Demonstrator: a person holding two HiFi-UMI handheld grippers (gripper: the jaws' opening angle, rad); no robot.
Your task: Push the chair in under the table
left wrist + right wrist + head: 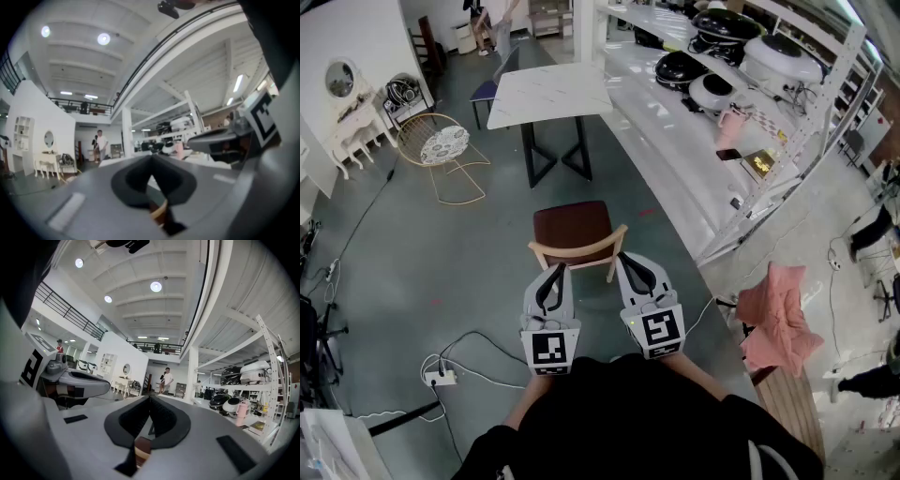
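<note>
Both are the same build, really. The left gripper [555, 269] and right gripper [625, 260] have light grey plastic shells that taper toward the front, with ribbed black pads [136, 420] lining a teardrop-shaped cutout. Flat dark strips [233, 453] sit on the grey shells. Each has a white marker cube [550, 350] at the back with black square patterns, and there's a tiny green light [633, 325] by the right one. The person wears a black top [637, 422].

The grey floor [441, 253] bears a wooden chair [572, 225], white table [548, 94] and wire rocker [441, 145].
</note>
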